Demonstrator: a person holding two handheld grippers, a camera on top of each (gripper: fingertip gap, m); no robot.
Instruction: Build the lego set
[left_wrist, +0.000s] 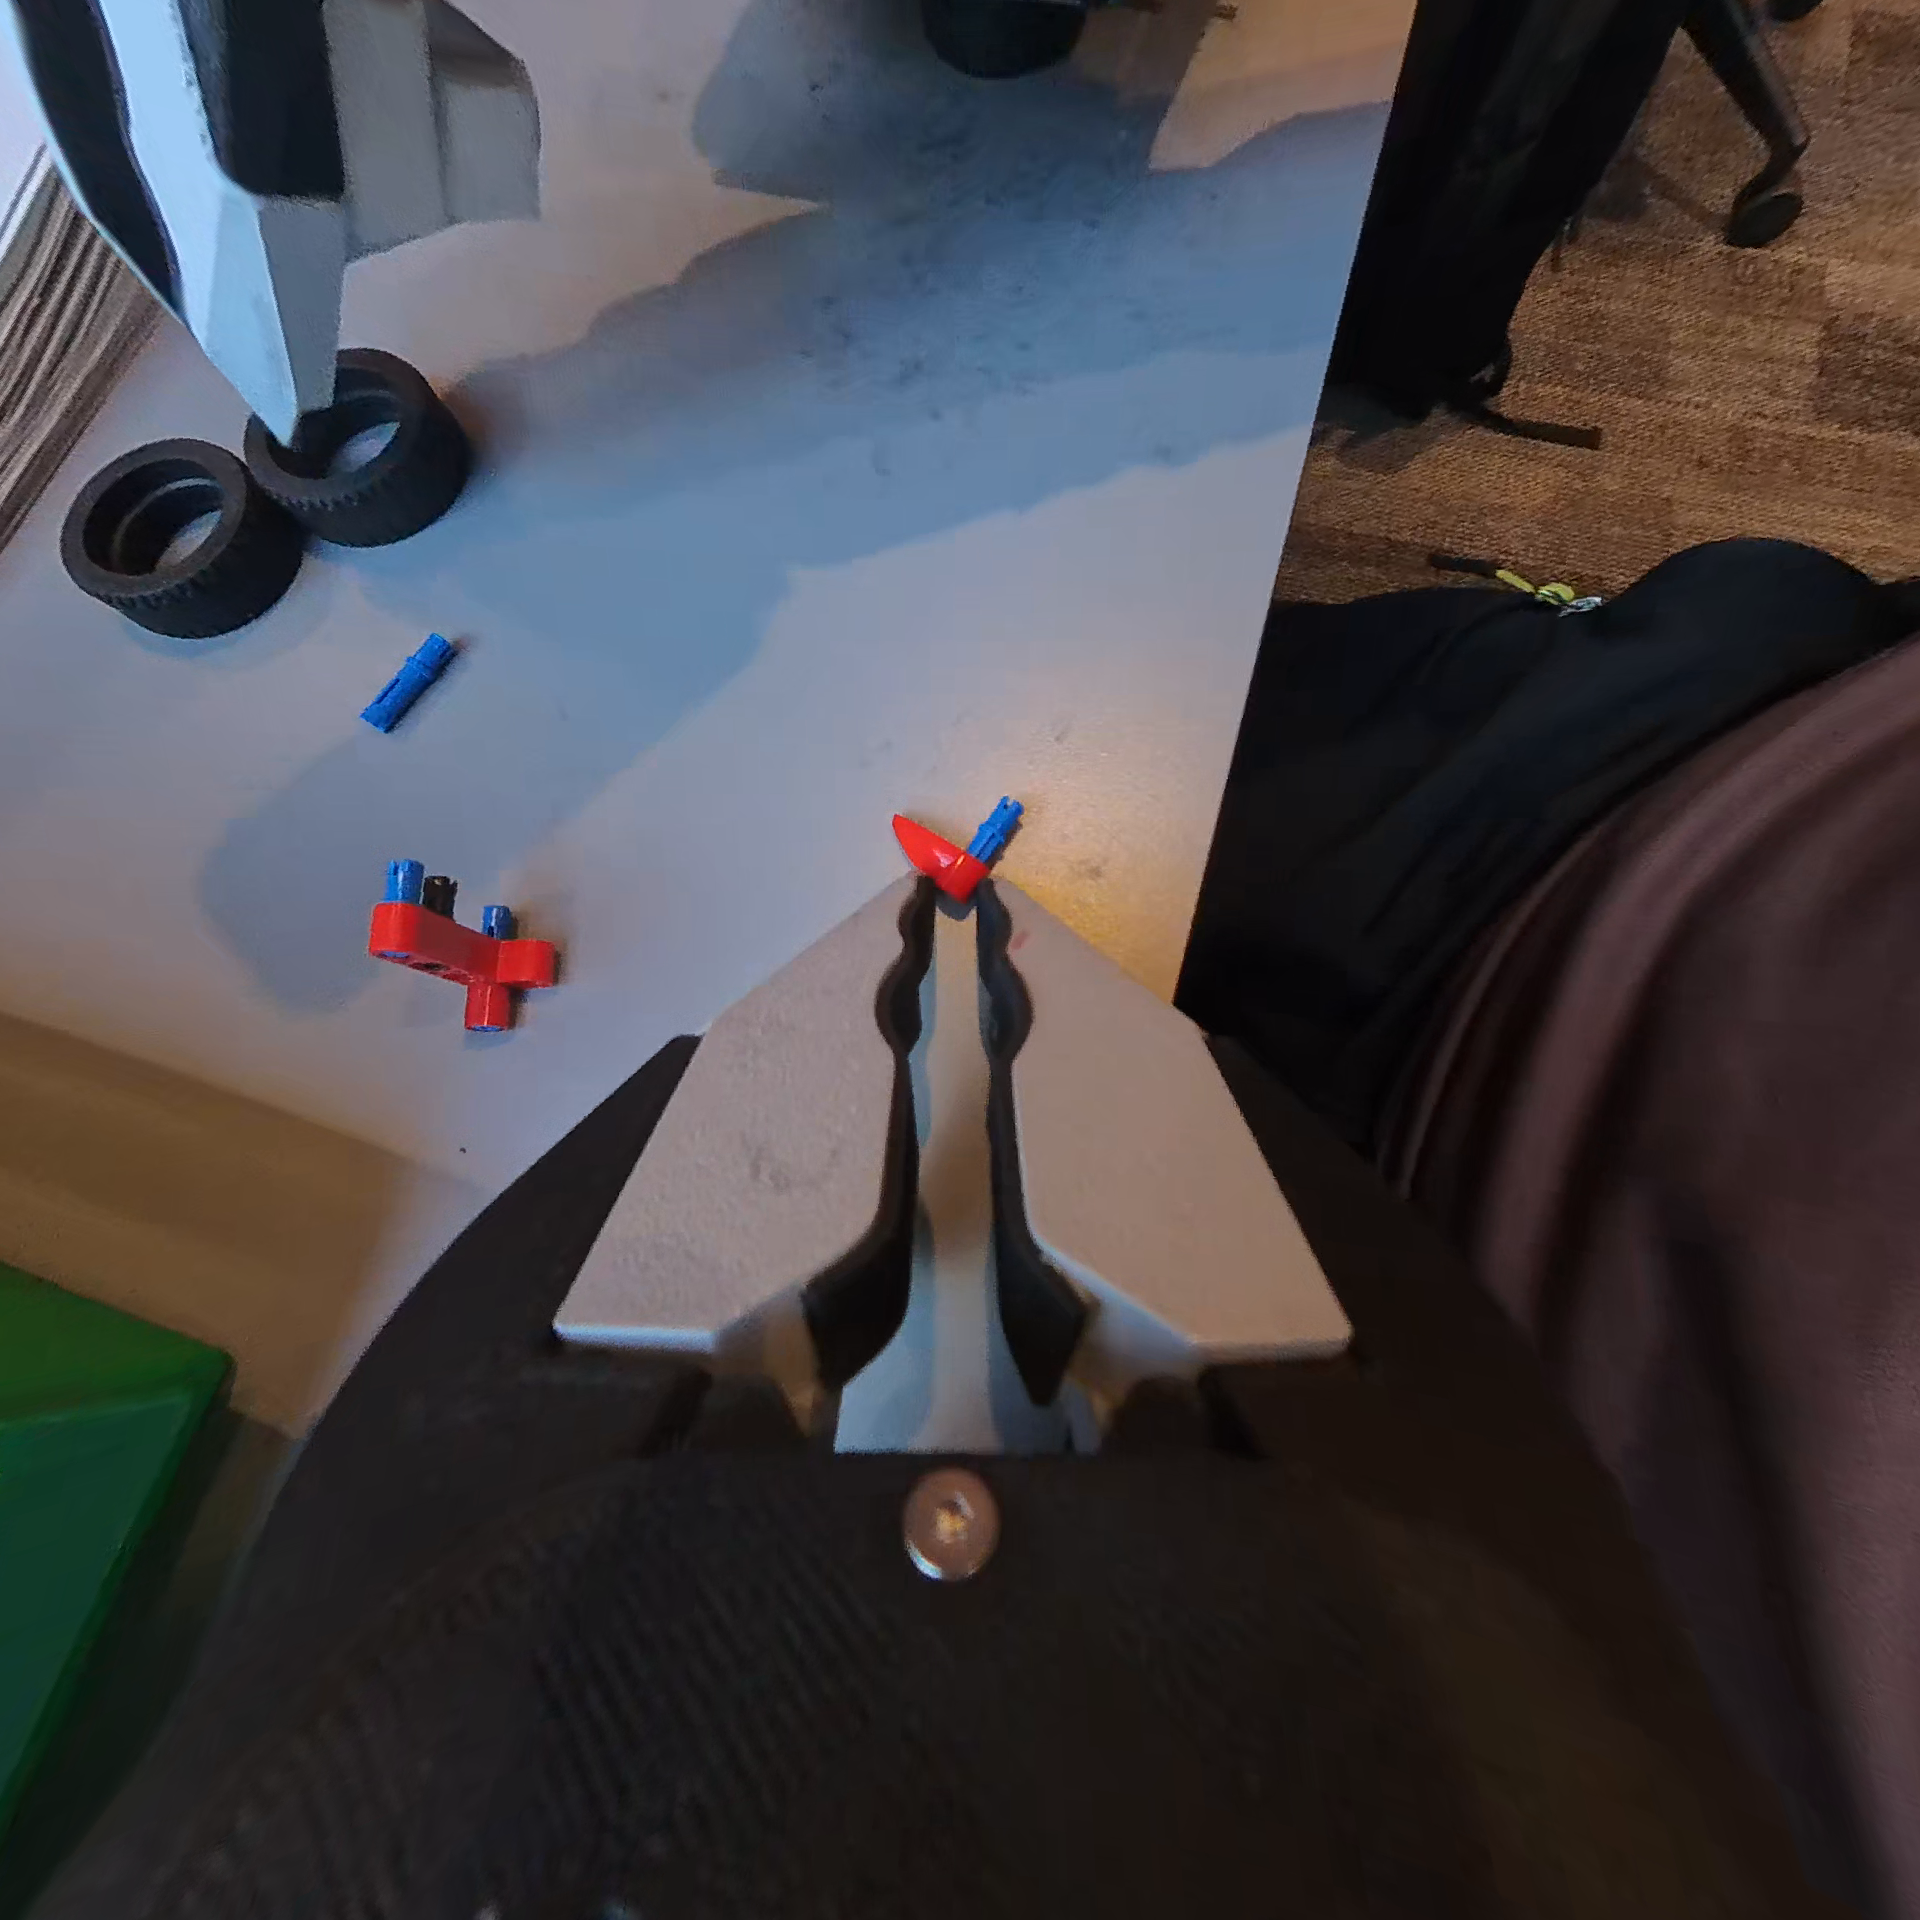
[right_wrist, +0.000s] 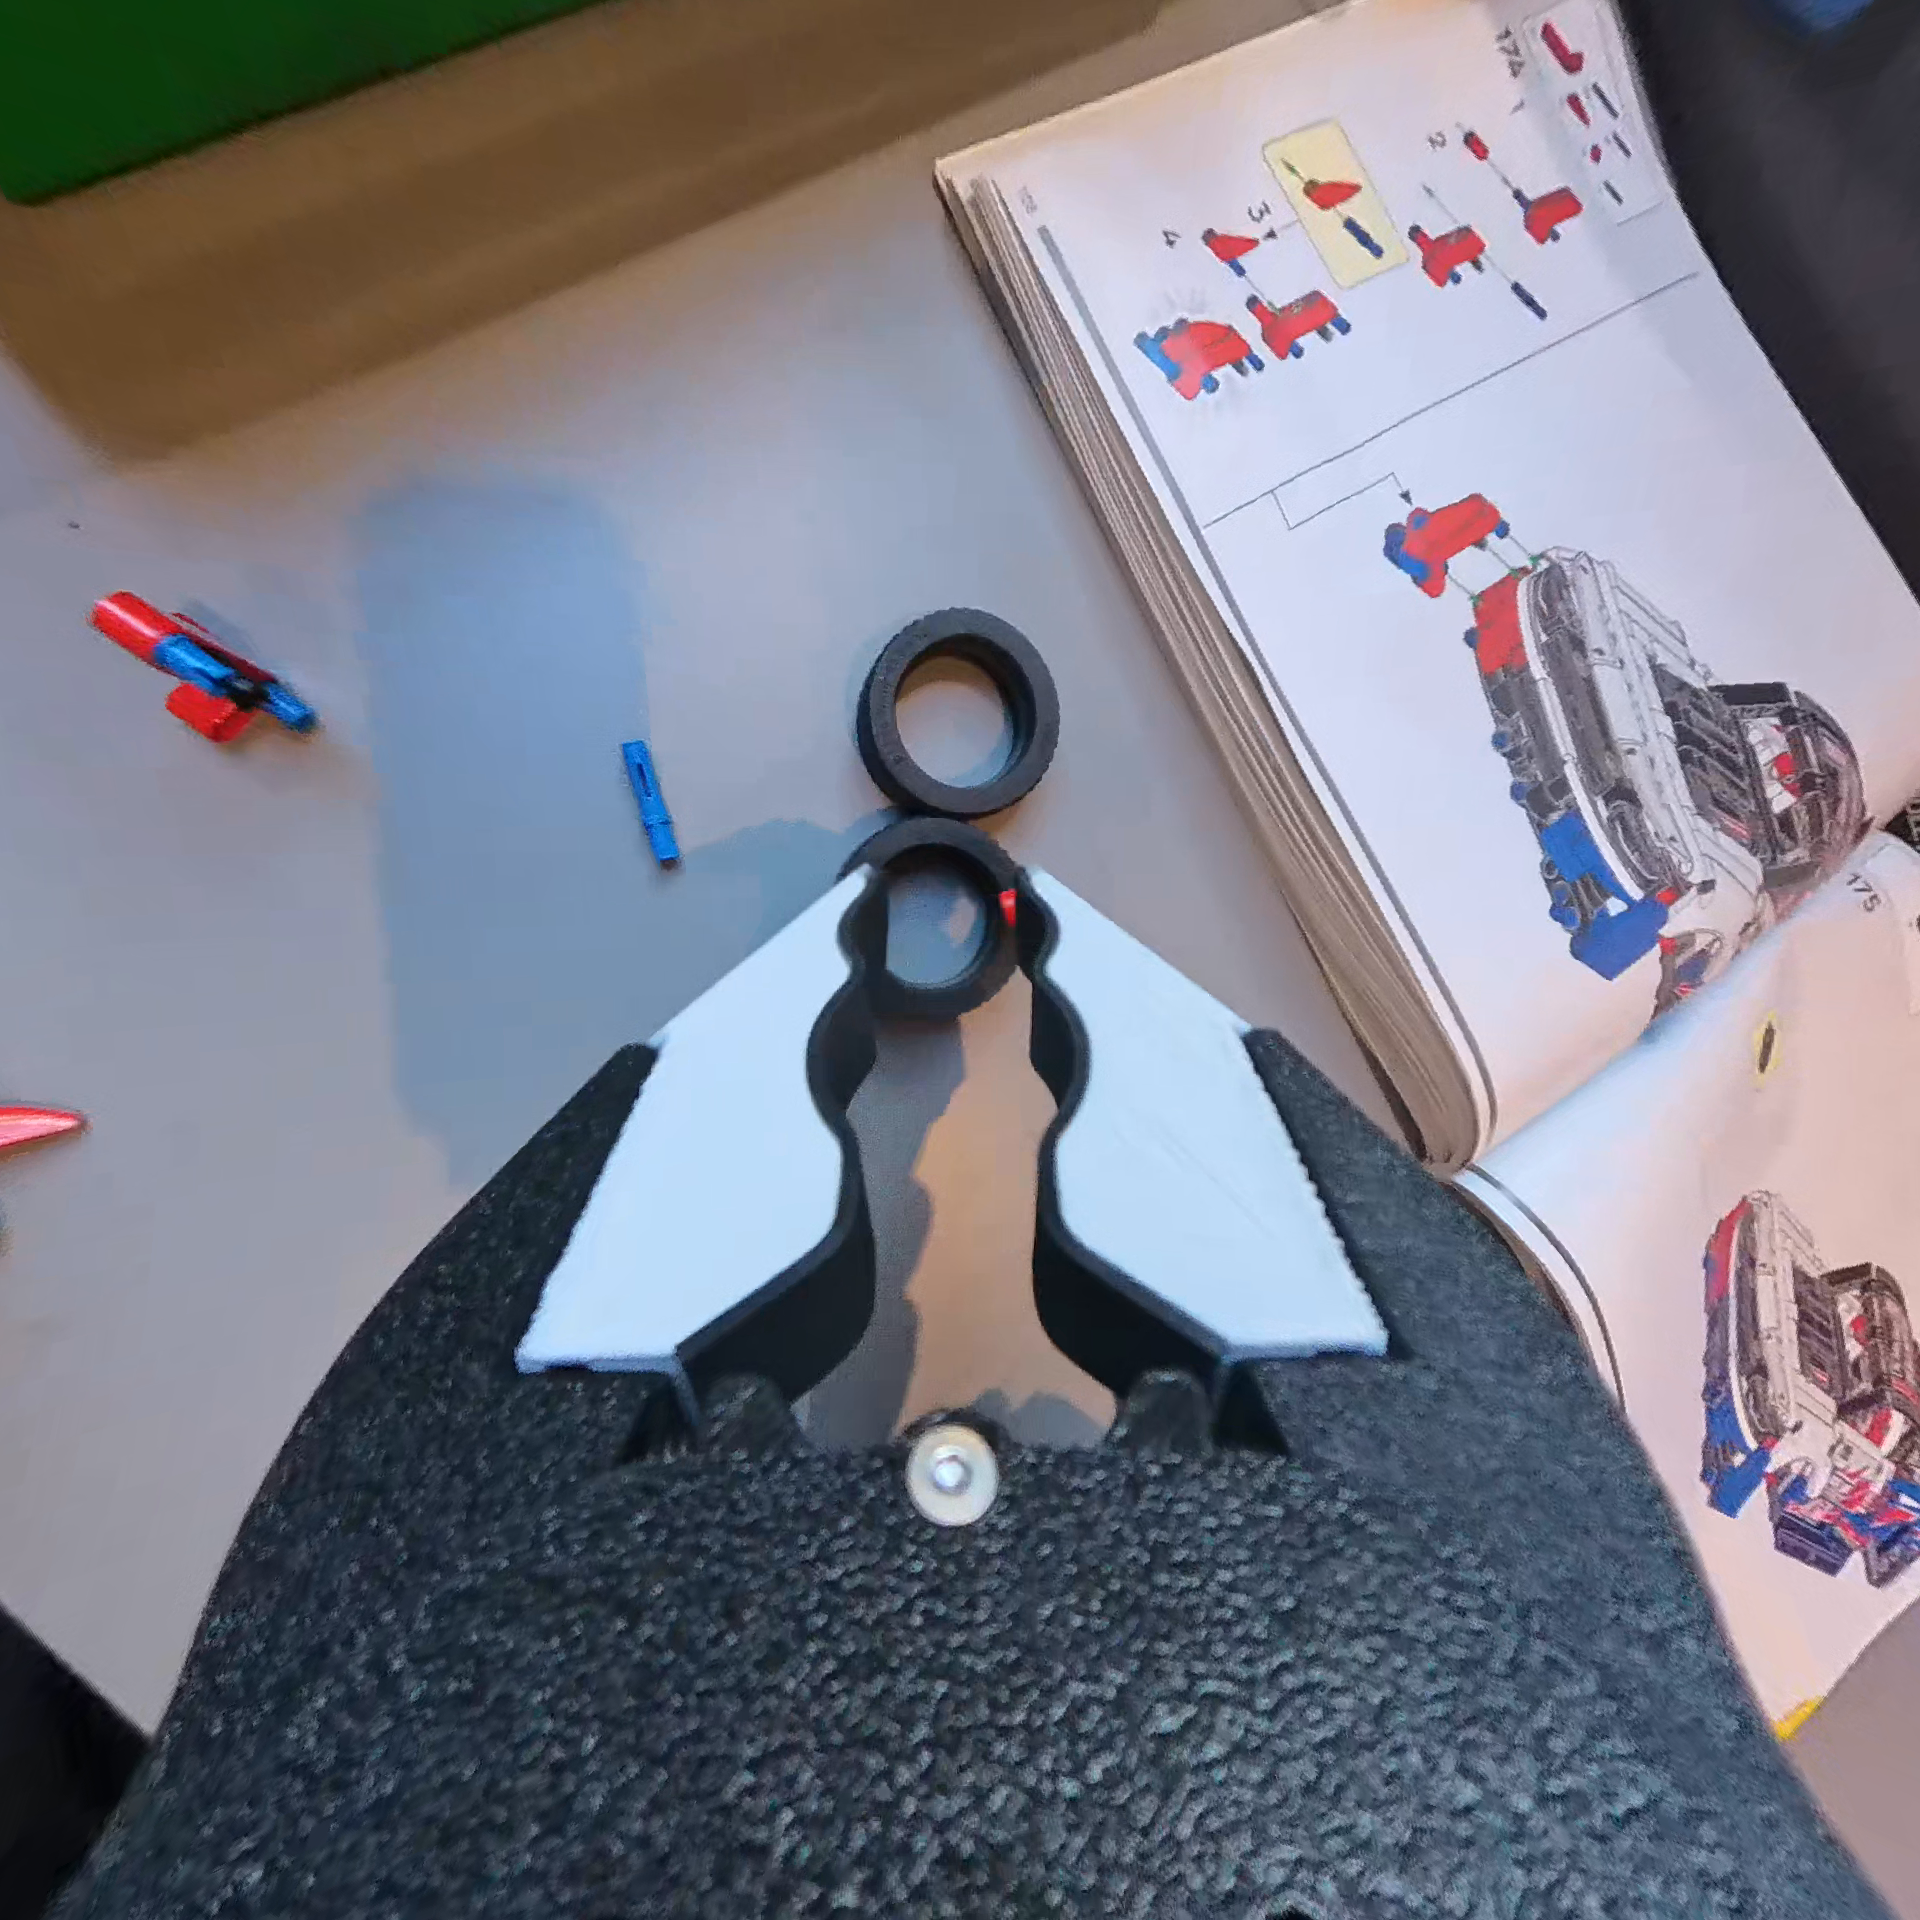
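Left wrist view: the left claw (left_wrist: 951, 891) is clamped on a small red piece (left_wrist: 935, 854) with a blue pin (left_wrist: 995, 828) stuck in it, above the grey tabletop (left_wrist: 831, 499). Farther off lie a red assembly (left_wrist: 462, 951), a loose blue pin (left_wrist: 407, 684) and two black tyres. In the right wrist view the right claw (right_wrist: 940, 899) sits around the near tyre (right_wrist: 932, 920), fingers apart, not visibly squeezing it; the far tyre (right_wrist: 957, 712) lies just beyond, the open booklet (right_wrist: 1507, 623) beside it

left tool (left_wrist: 948, 896) | pinching red piece (left_wrist: 935, 858) with blue pin (left_wrist: 995, 828) | above table (left_wrist: 831, 520)
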